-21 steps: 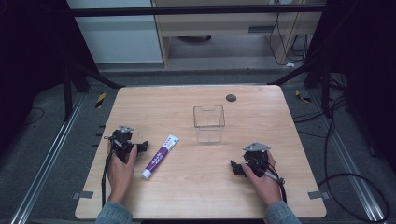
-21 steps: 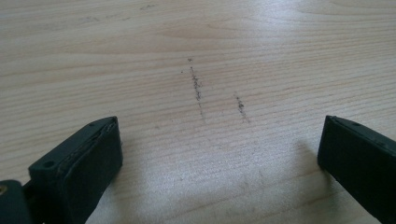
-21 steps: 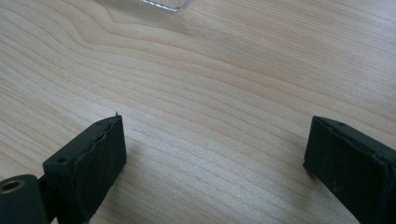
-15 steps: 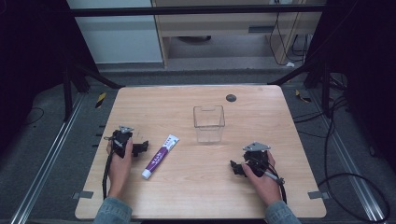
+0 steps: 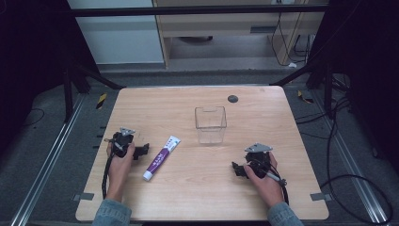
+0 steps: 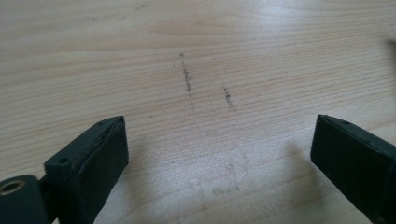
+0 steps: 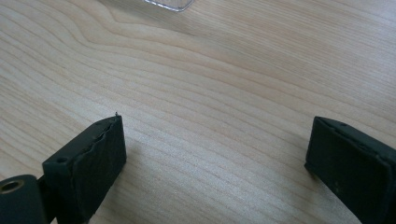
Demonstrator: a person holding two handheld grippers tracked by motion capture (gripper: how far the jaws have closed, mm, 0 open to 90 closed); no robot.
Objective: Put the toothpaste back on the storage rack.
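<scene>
A white and purple toothpaste tube (image 5: 161, 157) lies on the wooden table (image 5: 282, 117), slanted, left of centre. A clear plastic box (image 5: 210, 124) stands upright in the middle. My left gripper (image 5: 141, 151) rests on the table just left of the tube, held by a hand, its jaws wide apart over bare wood (image 6: 210, 116). My right gripper (image 5: 237, 168) rests at the front right, below the box, also open with nothing between its jaws; the box's bottom edge (image 7: 170, 4) shows at the top of the right gripper view.
A small dark round disc (image 5: 232, 99) lies near the table's far edge. Metal rails (image 5: 47, 160) run along both sides of the table. Cables (image 5: 348, 141) lie on the floor at the right. A cabinet (image 5: 226, 23) stands beyond the table.
The left hand and gripper have shifted slightly; the tube, the box and the right gripper stay where they were.
</scene>
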